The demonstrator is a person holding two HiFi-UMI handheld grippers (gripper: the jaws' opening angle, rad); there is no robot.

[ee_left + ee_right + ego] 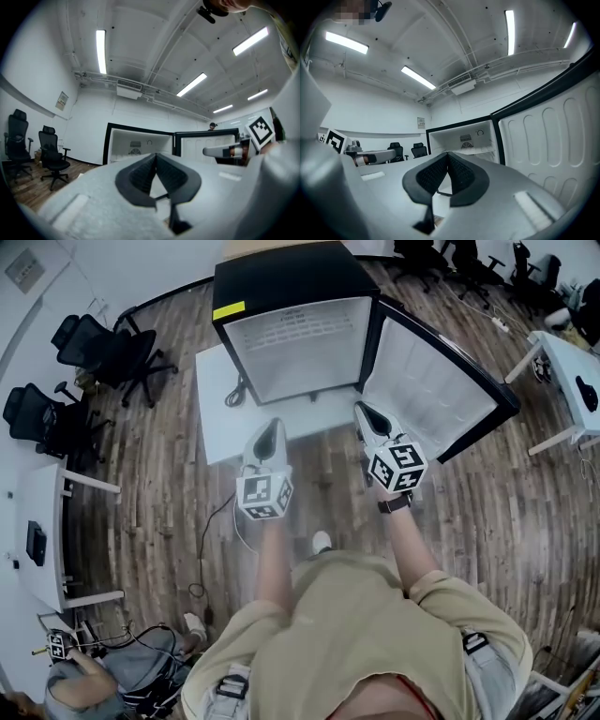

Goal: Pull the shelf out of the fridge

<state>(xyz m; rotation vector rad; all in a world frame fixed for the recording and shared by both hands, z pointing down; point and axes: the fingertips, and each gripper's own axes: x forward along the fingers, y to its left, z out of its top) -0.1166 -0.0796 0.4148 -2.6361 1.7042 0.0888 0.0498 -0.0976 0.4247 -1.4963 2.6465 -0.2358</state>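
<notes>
Right gripper view — right hand-held gripper (448,154) closed, empty

1. Below you, the wooden floor (159,502) carries a white platform (216,423) and black office chairs (108,348) on the left.
2. The open fridge (291,324) stands on that platform, with a dark cable (236,390) beside it.

L hand-held gripper (272,427); R hand-held gripper (364,414); both closed.
</notes>
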